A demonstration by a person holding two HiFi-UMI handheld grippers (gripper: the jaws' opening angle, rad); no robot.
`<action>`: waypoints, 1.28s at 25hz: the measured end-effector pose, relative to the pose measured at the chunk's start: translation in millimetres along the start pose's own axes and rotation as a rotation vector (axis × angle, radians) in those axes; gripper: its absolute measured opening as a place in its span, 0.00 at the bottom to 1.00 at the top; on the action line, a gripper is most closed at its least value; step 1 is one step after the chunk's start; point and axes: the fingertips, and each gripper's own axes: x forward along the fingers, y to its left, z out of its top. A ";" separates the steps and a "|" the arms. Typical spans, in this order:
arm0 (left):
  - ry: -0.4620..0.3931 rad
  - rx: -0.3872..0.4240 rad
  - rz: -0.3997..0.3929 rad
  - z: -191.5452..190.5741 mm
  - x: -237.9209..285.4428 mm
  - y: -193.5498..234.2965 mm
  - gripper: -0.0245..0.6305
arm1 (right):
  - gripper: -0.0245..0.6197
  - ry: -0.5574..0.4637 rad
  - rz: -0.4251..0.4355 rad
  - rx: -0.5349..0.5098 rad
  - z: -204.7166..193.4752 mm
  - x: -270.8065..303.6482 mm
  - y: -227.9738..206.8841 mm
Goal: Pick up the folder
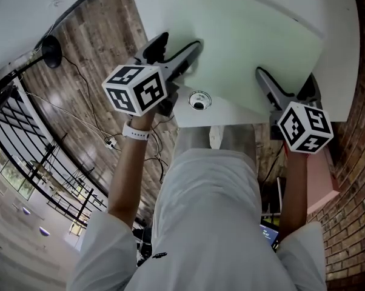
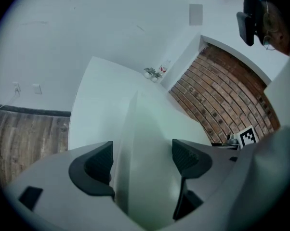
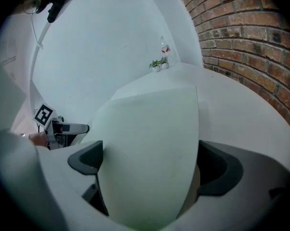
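- The left gripper (image 2: 142,158) has its jaws wide apart. The pale green folder (image 2: 154,129) runs up between them, closer to the jaw on the picture's left, and is not pinched.
- The right gripper (image 3: 150,162) also has its jaws spread wide. The folder fills the gap from one jaw to the other. I cannot tell whether either pad touches it.
- In the head view both grippers sit at the folder's near edge, well apart, left and right of the person's body.
- The folder is over a white table (image 1: 231,115). I cannot tell whether it lies flat or is raised.
- A round cable hole (image 1: 199,100) sits in the bare strip of table between the folder and the near rim.
- The table's near rim is just in front of the person. Its left rim borders a wooden plank floor (image 1: 97,47).
- A brick wall (image 3: 241,37) runs close along the table's right side. A white wall (image 2: 87,28) with sockets (image 2: 36,88) stands behind.
- The floor on the left is open, crossed by a thin black cable (image 1: 79,77). A black railing (image 1: 25,144) lies further out.
- At the table's far corner, small pots (image 3: 158,64) hold green plants. A clear bottle (image 3: 164,47) stands just beside them; its contents cannot be made out.
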 end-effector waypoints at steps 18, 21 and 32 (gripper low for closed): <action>-0.003 0.052 -0.017 0.3 -2.7 -4.6 0.55 | 0.95 -0.005 -0.018 0.033 2.1 1.8 2.0; -0.013 0.090 0.005 2.3 -10.2 -6.8 0.54 | 0.95 -0.026 -0.014 0.054 4.3 -0.4 7.5; -0.053 0.083 0.045 -1.6 -46.1 -14.2 0.53 | 0.93 -0.051 0.030 0.012 7.4 -17.6 29.6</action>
